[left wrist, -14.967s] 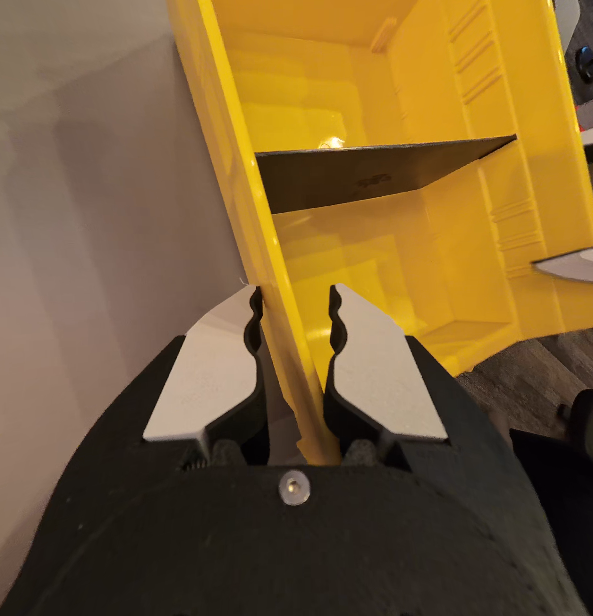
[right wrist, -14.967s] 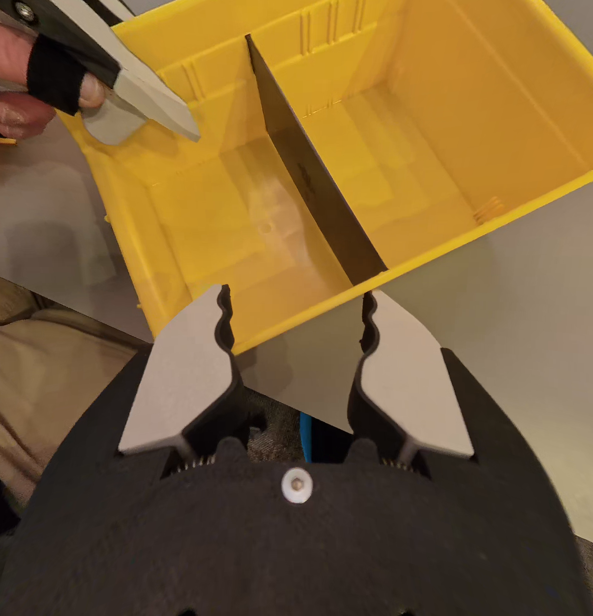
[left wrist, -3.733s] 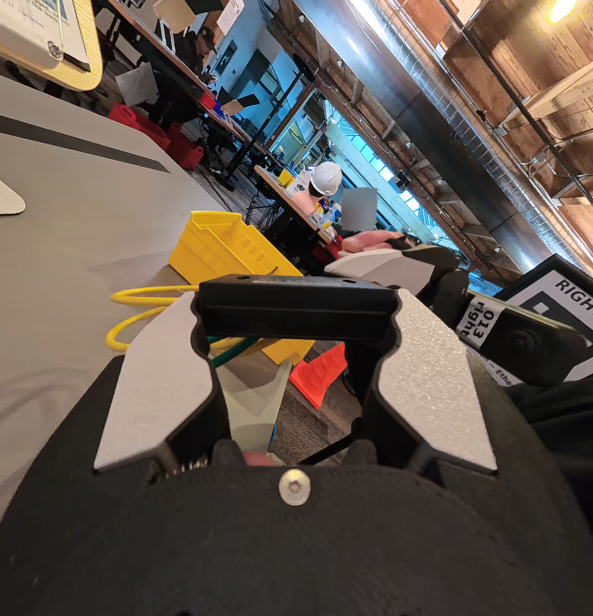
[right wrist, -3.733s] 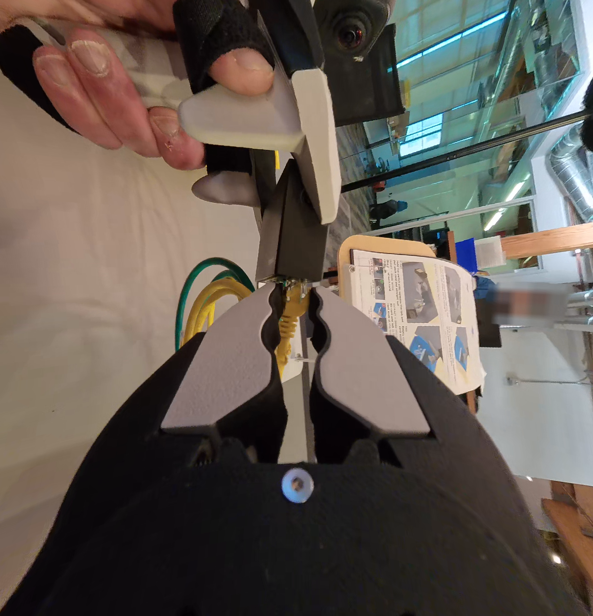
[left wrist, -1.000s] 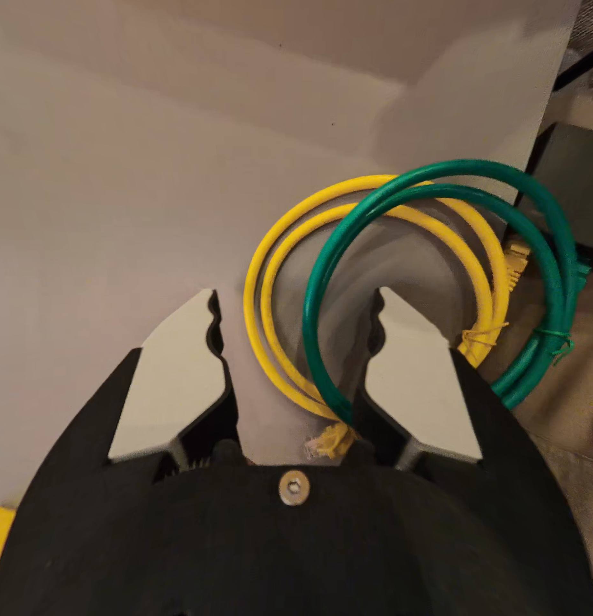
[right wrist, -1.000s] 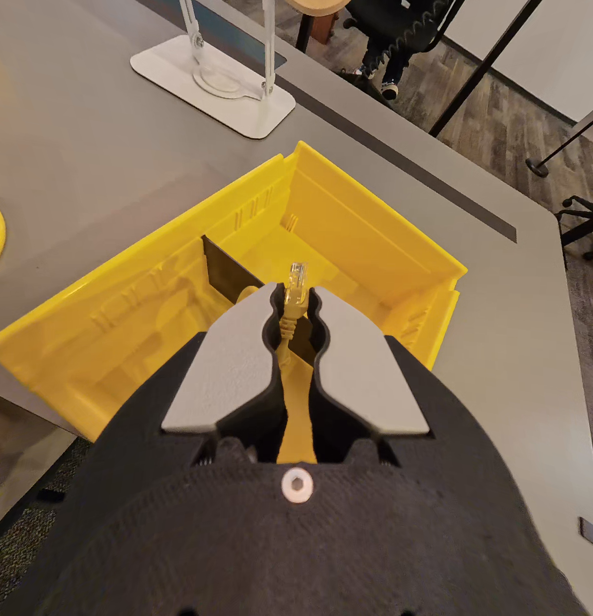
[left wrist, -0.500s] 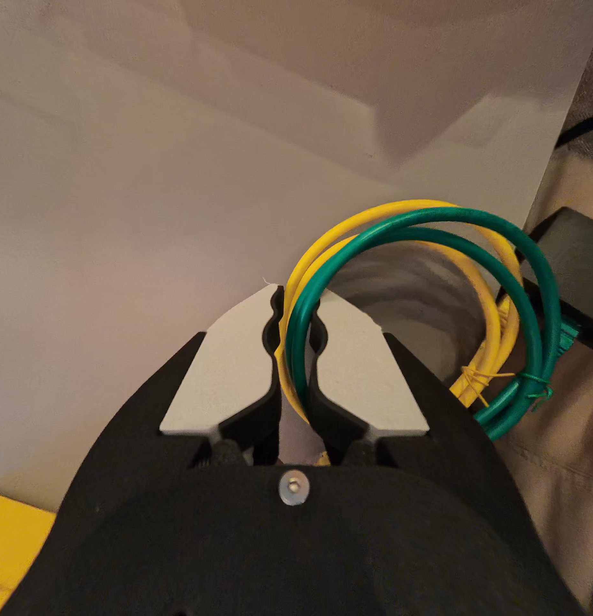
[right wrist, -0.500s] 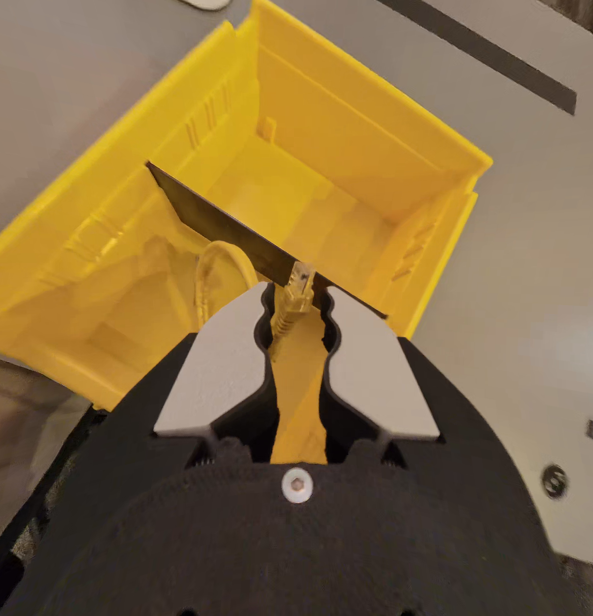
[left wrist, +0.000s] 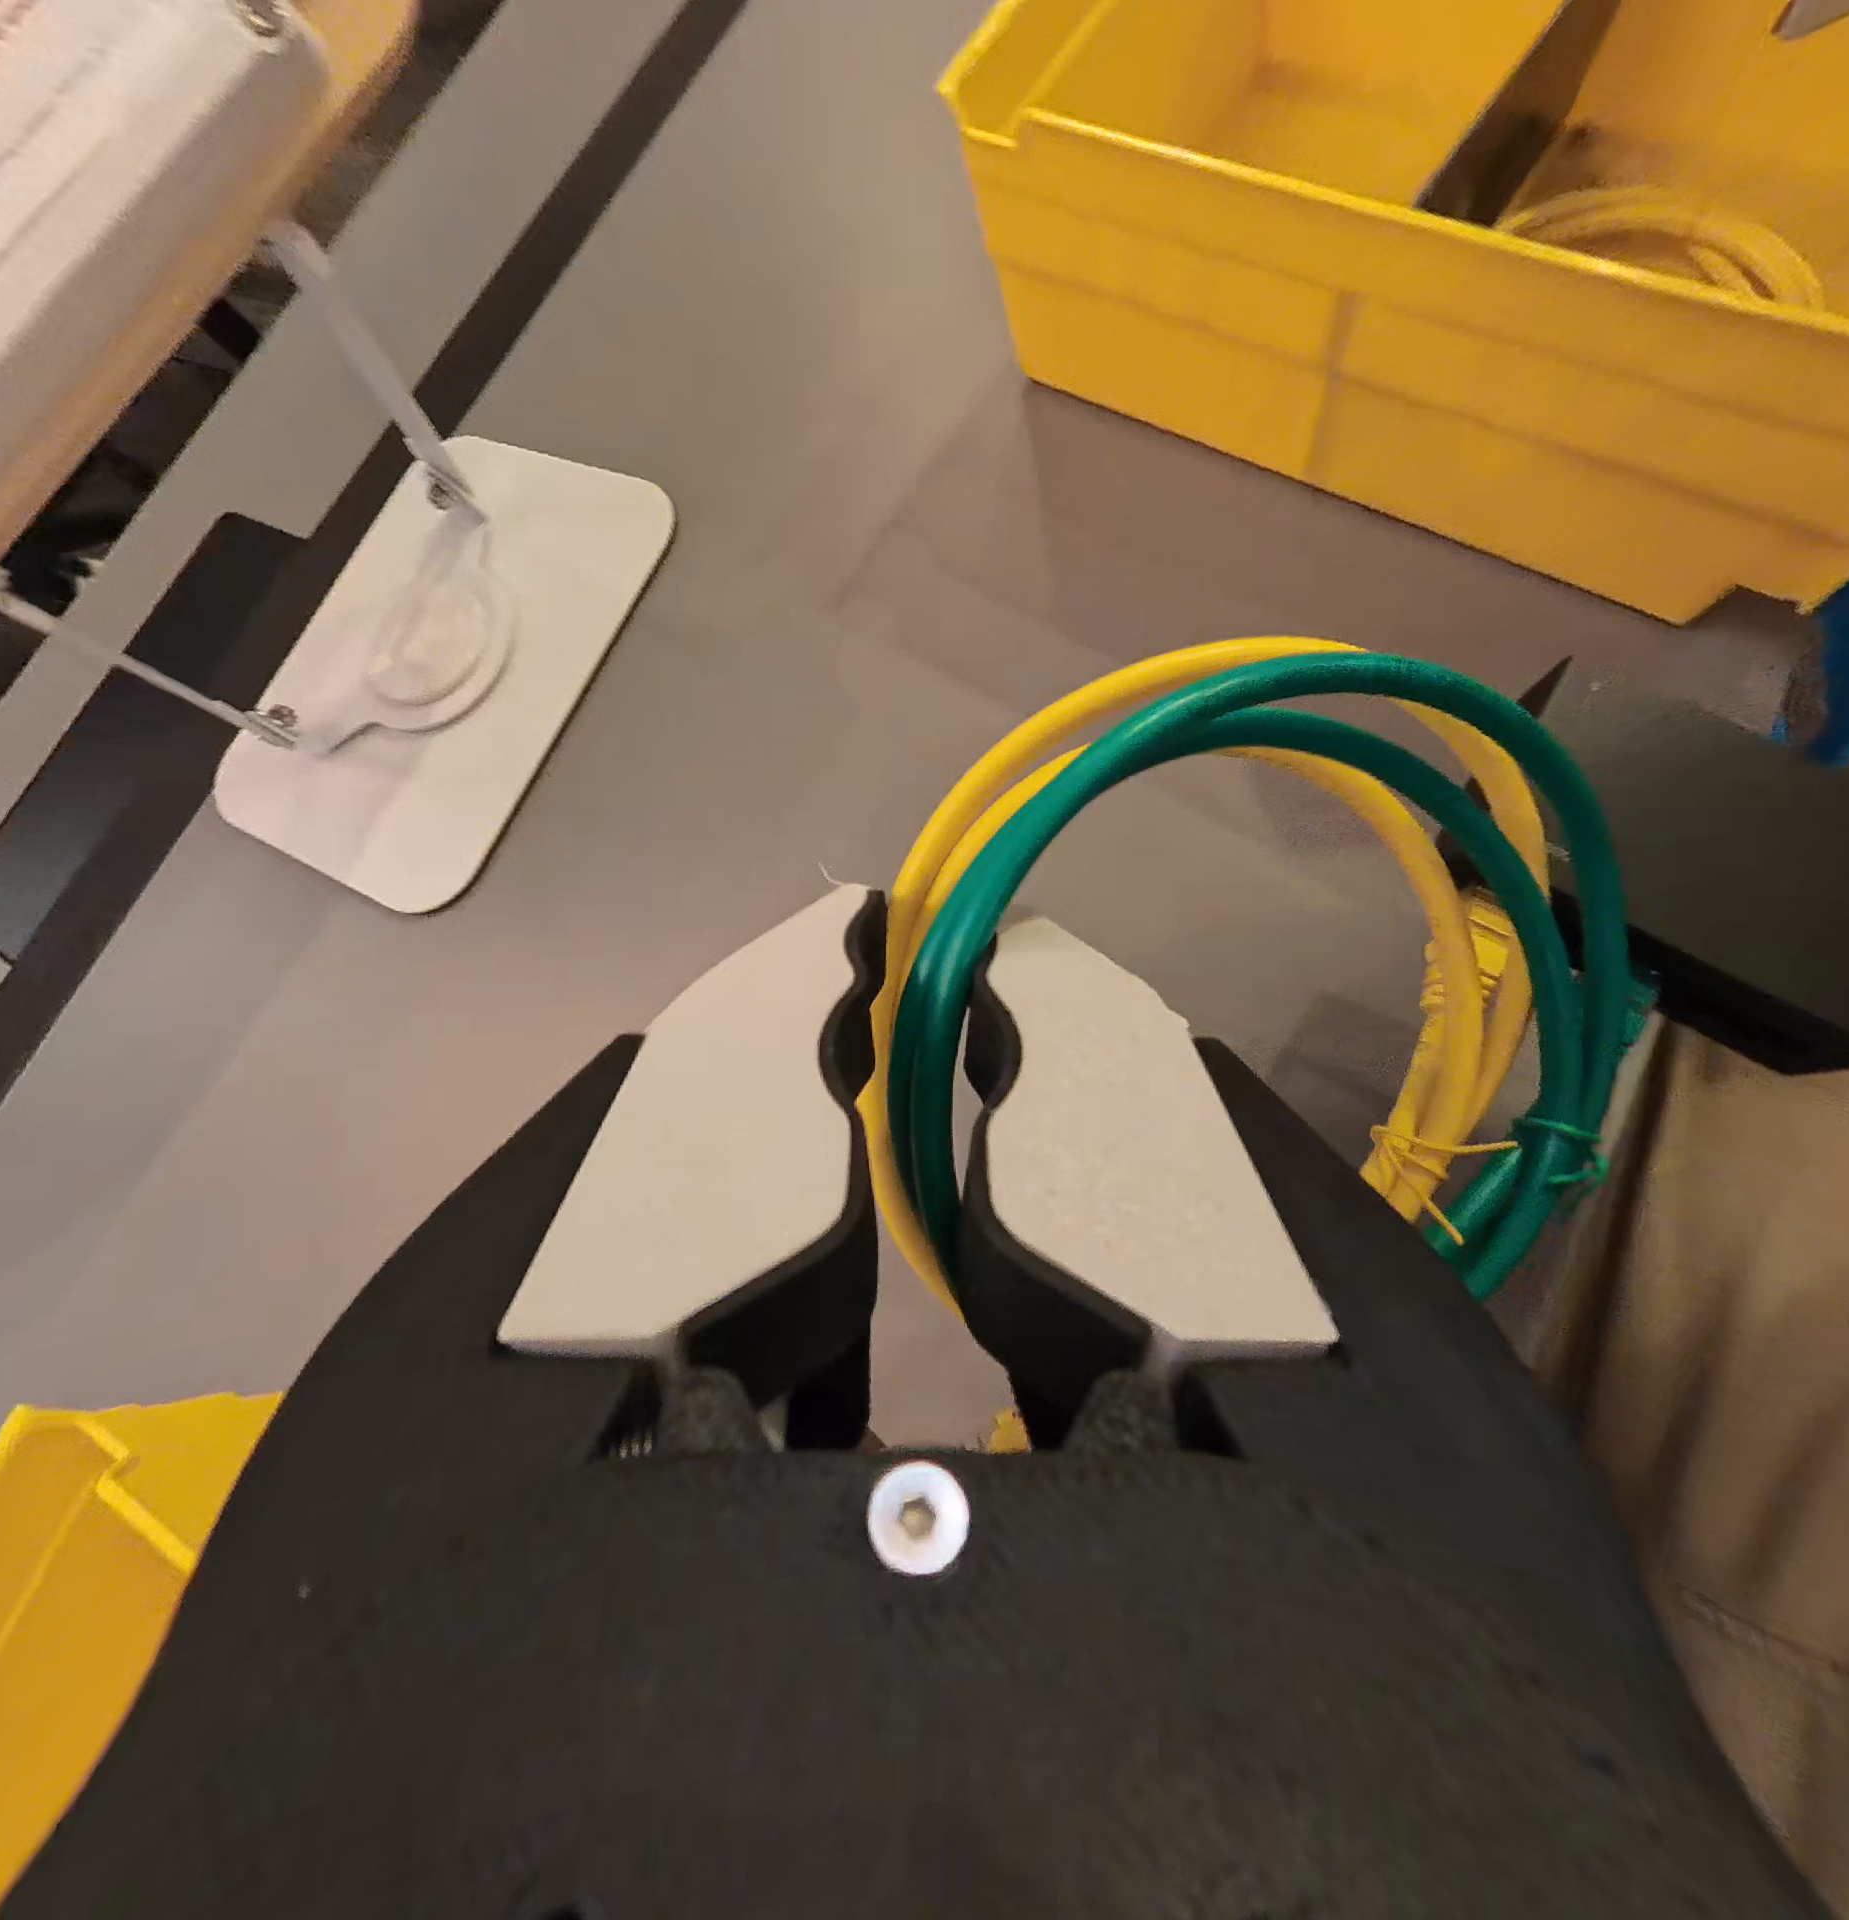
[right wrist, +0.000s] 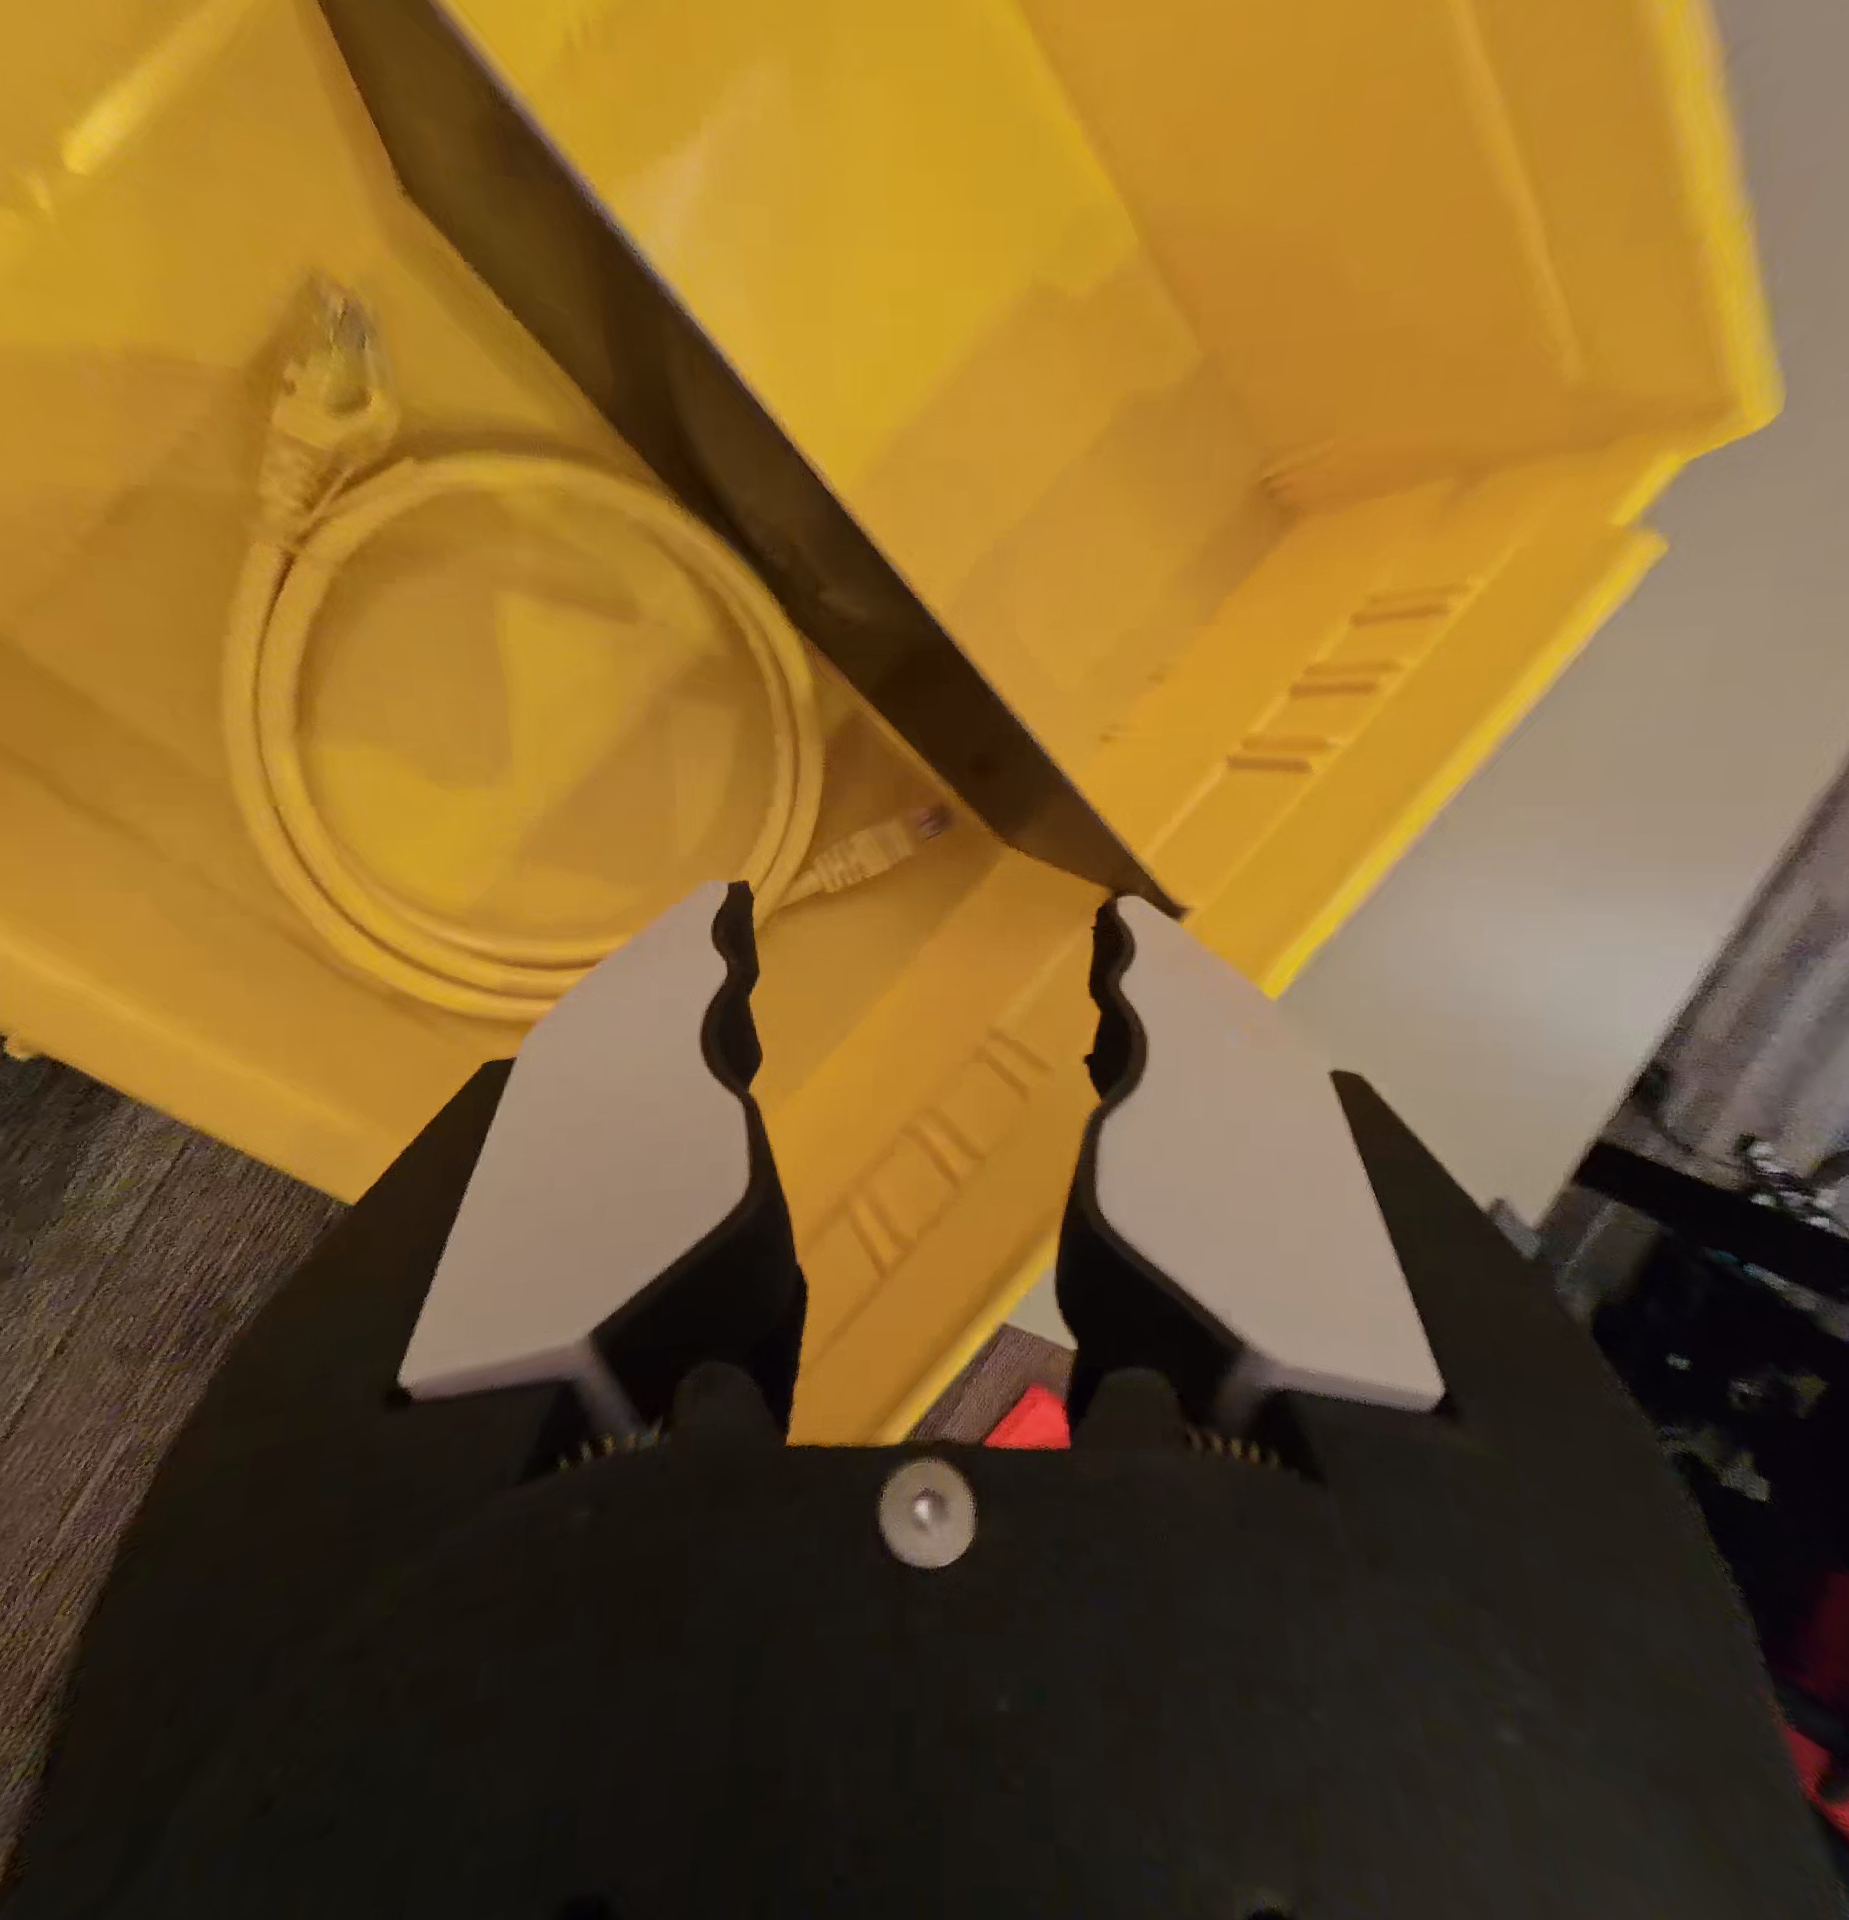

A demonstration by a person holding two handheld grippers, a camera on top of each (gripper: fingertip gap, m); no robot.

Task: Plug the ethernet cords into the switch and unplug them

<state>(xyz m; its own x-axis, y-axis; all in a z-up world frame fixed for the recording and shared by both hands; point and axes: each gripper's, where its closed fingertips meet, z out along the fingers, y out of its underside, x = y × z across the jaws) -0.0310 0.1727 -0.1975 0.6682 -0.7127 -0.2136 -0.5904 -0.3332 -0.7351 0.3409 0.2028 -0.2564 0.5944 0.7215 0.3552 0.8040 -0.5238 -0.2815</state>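
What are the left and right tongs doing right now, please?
Left tongs: closed on the green cord and yellow cord.
Right tongs: open, holding nothing.

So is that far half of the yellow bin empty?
Empty. The yellow bin shows bare floor beyond the black divider; the coiled yellow cord lies on the near side.

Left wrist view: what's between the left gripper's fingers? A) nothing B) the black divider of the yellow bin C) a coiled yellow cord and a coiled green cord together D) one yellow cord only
C: the left gripper is closed on the coiled yellow ethernet cord and the coiled green ethernet cord together.
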